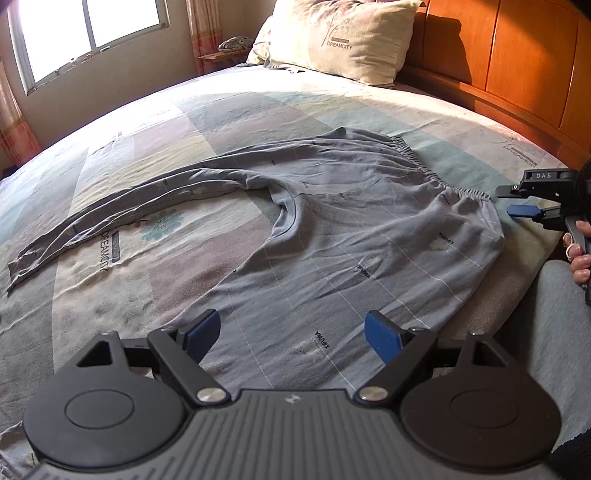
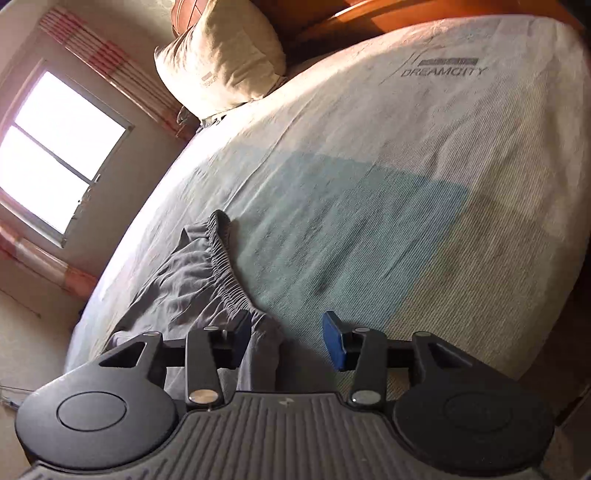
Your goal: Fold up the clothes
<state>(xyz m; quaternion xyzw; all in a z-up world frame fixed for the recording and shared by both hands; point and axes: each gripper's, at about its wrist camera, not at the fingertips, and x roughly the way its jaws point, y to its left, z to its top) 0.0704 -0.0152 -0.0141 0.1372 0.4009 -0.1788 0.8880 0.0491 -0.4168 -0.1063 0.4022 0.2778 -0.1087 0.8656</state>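
Note:
Grey trousers (image 1: 332,221) with thin white lines and an elastic waistband (image 1: 424,162) lie flat on the bed. One leg stretches far to the left; the other runs toward the camera. My left gripper (image 1: 291,332) hovers open over that near leg, with nothing between its blue pads. My right gripper (image 1: 513,201) sits at the waistband's right end. In the right wrist view its jaws stand partly apart (image 2: 287,339). The waistband corner (image 2: 262,343) lies between them, next to the left pad (image 2: 240,339). A gap shows on the right pad's side.
The patchwork bedsheet (image 1: 184,110) covers the whole bed. A cream pillow (image 1: 343,37) leans on the wooden headboard (image 1: 517,55) at the back. A window (image 1: 85,33) is at the far left. A person's hand (image 1: 580,254) and grey-clad leg (image 1: 554,314) are at the right edge.

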